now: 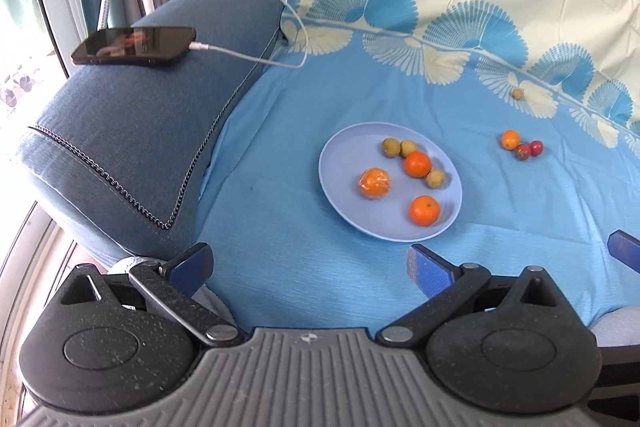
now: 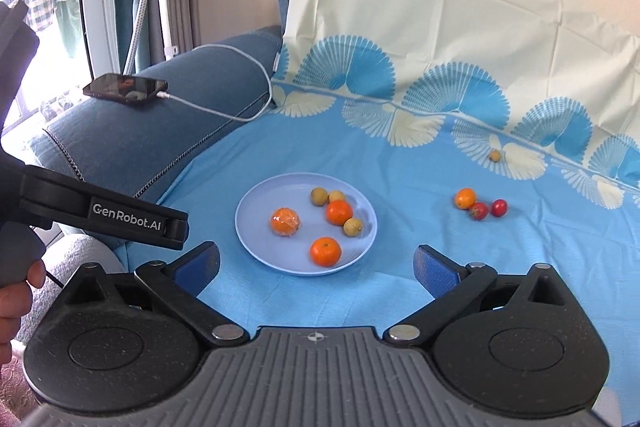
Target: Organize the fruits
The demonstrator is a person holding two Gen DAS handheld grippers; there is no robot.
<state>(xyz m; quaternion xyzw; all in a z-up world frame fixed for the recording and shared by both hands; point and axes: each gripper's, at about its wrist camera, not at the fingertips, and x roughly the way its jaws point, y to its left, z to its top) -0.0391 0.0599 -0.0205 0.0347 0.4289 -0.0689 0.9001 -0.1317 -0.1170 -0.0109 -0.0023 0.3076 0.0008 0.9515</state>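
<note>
Grippers: left gripper point(image 1: 308, 269) and right gripper point(image 2: 318, 267) – both with blue-padded jaws spread wide, nothing between them.
Plate: round pale-blue plastic plate point(image 2: 256, 223) just ahead of both, carrying three oranges and three small brownish fruits.
Loose fruit: small orange point(image 2: 465, 198) with two red fruits touching – ahead, to the right, on blue patterned cloth point(image 2: 400, 163).

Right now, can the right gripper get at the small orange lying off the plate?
Probably yes. The right gripper is open and empty, and only bare blue cloth lies between it and the small orange.
</note>
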